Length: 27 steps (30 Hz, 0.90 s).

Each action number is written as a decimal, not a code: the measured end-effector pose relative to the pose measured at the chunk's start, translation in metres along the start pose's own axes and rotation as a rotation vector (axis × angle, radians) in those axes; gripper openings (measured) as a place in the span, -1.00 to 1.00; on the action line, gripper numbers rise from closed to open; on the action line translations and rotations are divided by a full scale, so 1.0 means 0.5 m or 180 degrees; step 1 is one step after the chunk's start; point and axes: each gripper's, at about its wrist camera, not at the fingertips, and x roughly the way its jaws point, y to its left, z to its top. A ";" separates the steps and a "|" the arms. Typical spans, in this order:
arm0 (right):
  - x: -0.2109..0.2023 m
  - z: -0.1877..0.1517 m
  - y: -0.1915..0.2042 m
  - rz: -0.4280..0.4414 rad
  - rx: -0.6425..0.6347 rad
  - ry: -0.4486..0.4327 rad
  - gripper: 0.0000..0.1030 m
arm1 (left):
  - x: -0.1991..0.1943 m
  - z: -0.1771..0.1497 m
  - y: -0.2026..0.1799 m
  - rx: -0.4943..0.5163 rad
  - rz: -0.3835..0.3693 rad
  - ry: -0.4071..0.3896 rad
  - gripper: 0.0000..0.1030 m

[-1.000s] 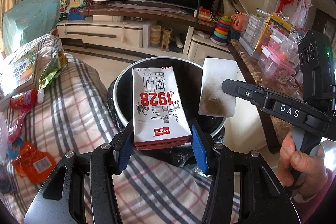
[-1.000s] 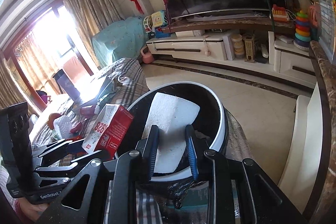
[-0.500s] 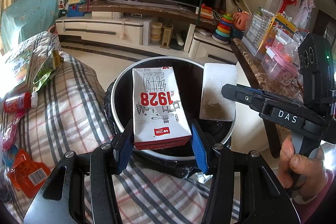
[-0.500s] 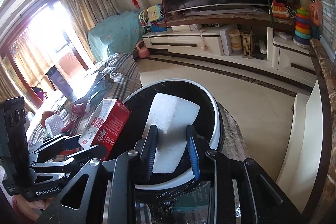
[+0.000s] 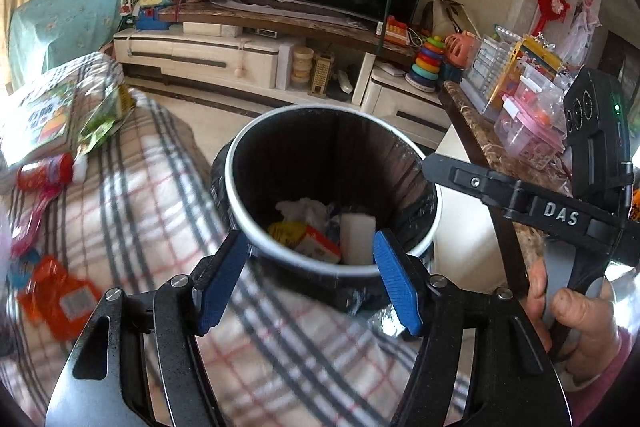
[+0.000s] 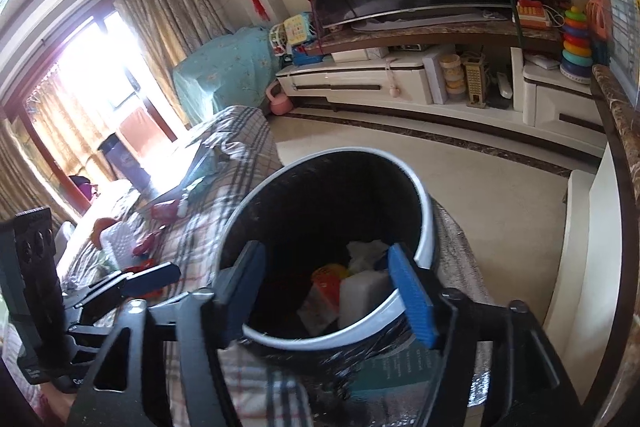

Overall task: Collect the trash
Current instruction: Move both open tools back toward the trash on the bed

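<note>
Left tongs (image 5: 308,279) and right tongs (image 6: 336,291) both opening, nothing btwn pads. Milk carton (image 5: 316,241) and white foam block (image 5: 357,237) lie inside trash bin (image 5: 240,163) (black liner).

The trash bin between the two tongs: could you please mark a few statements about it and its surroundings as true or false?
1. A white foam block lies inside the trash bin. True.
2. The left tongs grip a milk carton. False: their jaws are opening and nothing is between them; a carton lies in the bin.
3. The bin is empty. False: crumpled tissue and other trash lie at its bottom.
4. An orange wrapper lies on the plaid cloth. True.
5. The right tongs hold the foam block. False: their jaws are opening, with nothing held.
</note>
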 end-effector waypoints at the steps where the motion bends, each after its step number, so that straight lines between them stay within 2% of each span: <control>1: -0.004 -0.007 0.007 0.0029 -0.0004 -0.0014 0.54 | -0.010 -0.011 0.004 -0.0011 0.0012 -0.0010 0.32; 4: -0.014 -0.030 0.031 0.0103 -0.0026 -0.0050 0.69 | -0.039 -0.043 0.018 -0.0044 0.0073 -0.0043 0.34; 7: -0.018 -0.054 0.061 0.0150 -0.0077 -0.0054 0.73 | -0.066 -0.067 0.041 -0.0157 0.0101 -0.0073 0.34; 12: -0.022 -0.093 0.120 0.0181 -0.0292 -0.0061 0.75 | -0.119 -0.109 0.089 -0.0372 0.0192 -0.0161 0.34; 18: -0.011 -0.126 0.190 0.0360 -0.0497 -0.0028 0.79 | -0.169 -0.157 0.150 -0.0562 0.0360 -0.0212 0.34; 27: 0.033 -0.164 0.276 0.0498 -0.0726 0.0164 0.79 | -0.229 -0.211 0.243 -0.0889 0.0572 -0.0287 0.34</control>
